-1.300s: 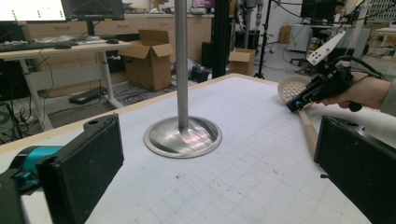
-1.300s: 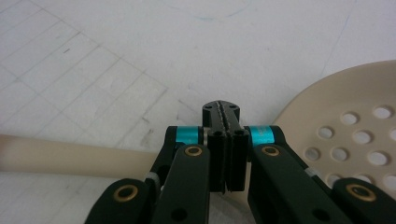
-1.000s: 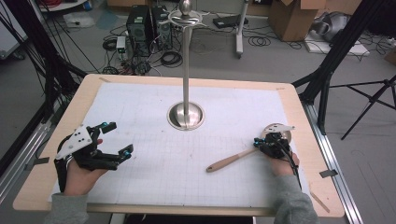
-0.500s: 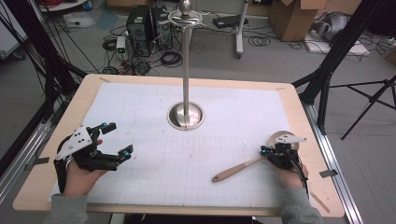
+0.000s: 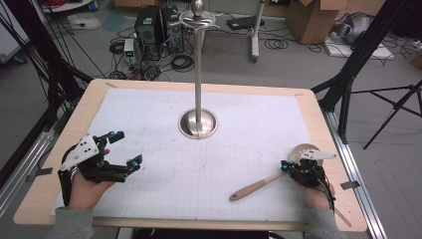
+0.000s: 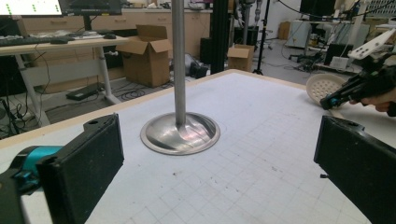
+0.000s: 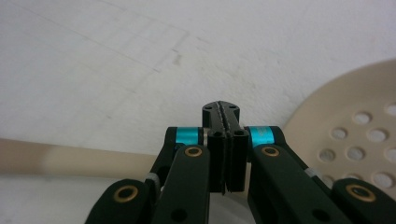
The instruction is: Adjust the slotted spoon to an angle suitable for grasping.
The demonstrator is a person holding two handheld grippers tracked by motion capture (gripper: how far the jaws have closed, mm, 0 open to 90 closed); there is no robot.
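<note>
- Nearest the person, the right gripper [image 5: 286, 165] sits low over the worktop [image 5: 326, 124] at its right side. Its fingers are closed tight together where the pale wooden handle meets the cream perforated round head of the slotted skimmer [image 5: 254, 188]. They seem to pinch the thin neck, but the contact is hidden beneath them.
- With so narrow a hold, the long handle could swing or droop once lifted, and the skimmer may twist out and fall back onto the white gridded sheet [image 5: 149, 189].
- The handle end lies towards the near edge of the worktop. A careless sweep could push the skimmer off the edge.
- The left gripper [image 5: 125, 148] rests on the left side, well apart, with its fingers wide and empty. It is too far off to steady the skimmer if it slips.
- Farther back, the tall polished steel stand [image 5: 198, 74] rises from a round base [image 5: 198, 123] in the middle. A knock from the swinging handle could rock it.
- The ring at its top [image 5: 197, 20] is small and high. I judge that hanging the skimmer there would need careful aim, or it will drop.
</note>
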